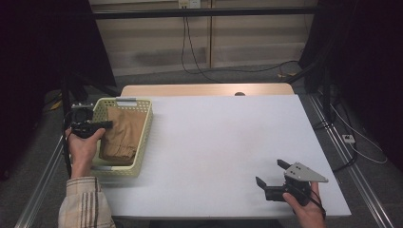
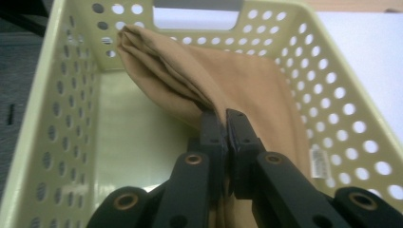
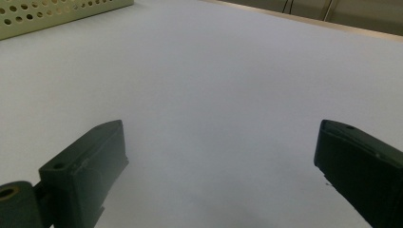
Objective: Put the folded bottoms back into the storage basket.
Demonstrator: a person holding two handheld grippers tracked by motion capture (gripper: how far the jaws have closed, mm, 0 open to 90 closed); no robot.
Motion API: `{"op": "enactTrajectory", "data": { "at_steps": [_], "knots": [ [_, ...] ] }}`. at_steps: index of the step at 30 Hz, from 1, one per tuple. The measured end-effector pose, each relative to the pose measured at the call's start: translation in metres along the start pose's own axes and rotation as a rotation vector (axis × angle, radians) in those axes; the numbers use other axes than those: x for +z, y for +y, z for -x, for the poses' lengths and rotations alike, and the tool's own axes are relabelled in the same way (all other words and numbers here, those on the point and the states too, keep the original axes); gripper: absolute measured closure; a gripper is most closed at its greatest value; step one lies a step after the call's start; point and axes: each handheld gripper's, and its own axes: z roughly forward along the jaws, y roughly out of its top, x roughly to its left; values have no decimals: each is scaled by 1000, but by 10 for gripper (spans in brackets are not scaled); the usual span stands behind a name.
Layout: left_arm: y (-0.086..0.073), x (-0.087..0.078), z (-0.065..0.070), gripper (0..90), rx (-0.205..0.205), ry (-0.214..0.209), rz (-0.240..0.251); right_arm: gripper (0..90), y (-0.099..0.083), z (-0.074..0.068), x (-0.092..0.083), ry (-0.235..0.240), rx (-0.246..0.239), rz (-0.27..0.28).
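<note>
Two grippers are in our hands: our left gripper (image 2: 223,124) pinches the tan cloth (image 2: 247,90) inside the yellow basket (image 2: 57,95) at the table's left. Our right gripper (image 1: 271,173) rests wide apart on the white table (image 1: 223,137).

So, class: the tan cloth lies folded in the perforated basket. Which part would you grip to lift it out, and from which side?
Grip the raised folded edge of the tan cloth, coming from above through the basket's open top; its walls block the sides. The left gripper is shut on that fold.
</note>
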Motion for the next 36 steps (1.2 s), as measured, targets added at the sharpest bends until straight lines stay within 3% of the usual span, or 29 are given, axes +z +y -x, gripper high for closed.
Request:
{"op": "enactTrajectory", "data": {
  "at_steps": [23,29,32,35,36],
  "knots": [
    [-8,8,-14,863,-36,56,-23,35,0,0,0,-1,-1,-2],
    [-8,12,-14,860,-33,68,-30,35,0,0,0,-1,0,-3],
    [-9,13,-16,859,-9,75,-47,35,0,0,0,-1,0,-3],
    [-10,16,-15,853,-33,85,-39,35,0,0,0,0,0,-3],
    [-10,15,-17,850,-20,84,-54,35,0,0,0,0,0,-3]
  ]
}}
